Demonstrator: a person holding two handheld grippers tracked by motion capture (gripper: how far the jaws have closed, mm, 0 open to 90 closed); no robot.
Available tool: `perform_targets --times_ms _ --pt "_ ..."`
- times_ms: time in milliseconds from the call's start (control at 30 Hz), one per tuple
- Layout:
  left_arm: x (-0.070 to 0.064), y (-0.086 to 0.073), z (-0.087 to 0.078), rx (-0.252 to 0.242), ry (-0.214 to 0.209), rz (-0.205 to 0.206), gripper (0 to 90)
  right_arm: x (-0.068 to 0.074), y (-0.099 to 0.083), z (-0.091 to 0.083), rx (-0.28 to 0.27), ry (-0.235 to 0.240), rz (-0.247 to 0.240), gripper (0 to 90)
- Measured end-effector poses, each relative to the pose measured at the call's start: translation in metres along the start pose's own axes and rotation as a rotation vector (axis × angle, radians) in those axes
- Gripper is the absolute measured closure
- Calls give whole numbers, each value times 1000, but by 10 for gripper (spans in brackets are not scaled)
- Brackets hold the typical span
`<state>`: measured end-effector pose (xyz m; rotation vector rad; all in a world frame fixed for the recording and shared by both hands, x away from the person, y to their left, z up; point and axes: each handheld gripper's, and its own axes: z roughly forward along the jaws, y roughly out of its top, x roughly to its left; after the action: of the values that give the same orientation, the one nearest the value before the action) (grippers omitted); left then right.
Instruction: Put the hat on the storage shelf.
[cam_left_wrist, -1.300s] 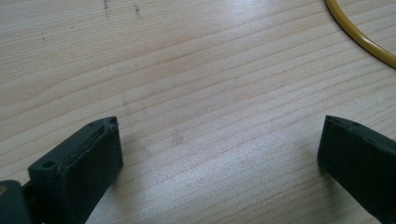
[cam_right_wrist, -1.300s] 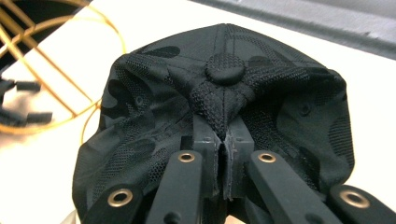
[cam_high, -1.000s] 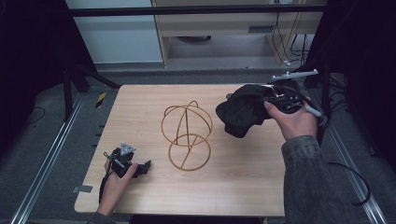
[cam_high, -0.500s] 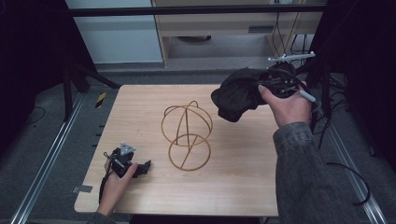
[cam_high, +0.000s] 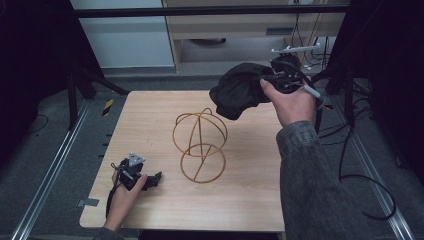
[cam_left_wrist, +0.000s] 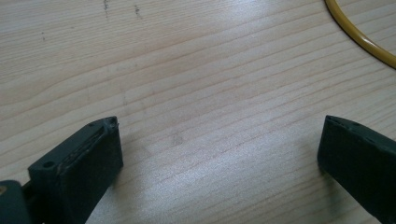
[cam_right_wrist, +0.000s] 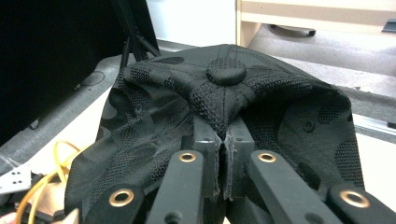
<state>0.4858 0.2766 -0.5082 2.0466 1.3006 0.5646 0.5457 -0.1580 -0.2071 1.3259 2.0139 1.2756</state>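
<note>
A black cap (cam_high: 239, 90) hangs in the air above the table's far right part, up and to the right of the yellow wire stand (cam_high: 200, 140). My right gripper (cam_high: 272, 80) is shut on it; in the right gripper view the jaws pinch the cap's (cam_right_wrist: 224, 100) crown fabric just below its top button, and my right gripper (cam_right_wrist: 223, 154) has no gap between its fingers. The wire stand (cam_right_wrist: 44, 186) shows low at the left there. My left gripper (cam_high: 152, 180) rests open on the table near the front left, holding nothing. Between its fingers (cam_left_wrist: 88, 158) lies bare wood, with the stand's base ring (cam_left_wrist: 359, 39) at the top right.
The wooden table (cam_high: 145, 115) has dark floor and metal rails on both sides. A pale cabinet (cam_high: 235, 25) stands beyond the far edge. Cables (cam_high: 350, 150) trail on the floor at the right.
My right gripper has carried the cap upward and to the left, toward the top of the wire stand. The left gripper has stayed put.
</note>
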Motion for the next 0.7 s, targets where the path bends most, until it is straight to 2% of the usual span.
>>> perform_targets --times_ms 233,700 --pt "0 0 0 0 0 0 0 11 6 6 -12 37 1 866" --pt "0 0 0 0 0 0 0 46 9 16 -15 148 -21 865"
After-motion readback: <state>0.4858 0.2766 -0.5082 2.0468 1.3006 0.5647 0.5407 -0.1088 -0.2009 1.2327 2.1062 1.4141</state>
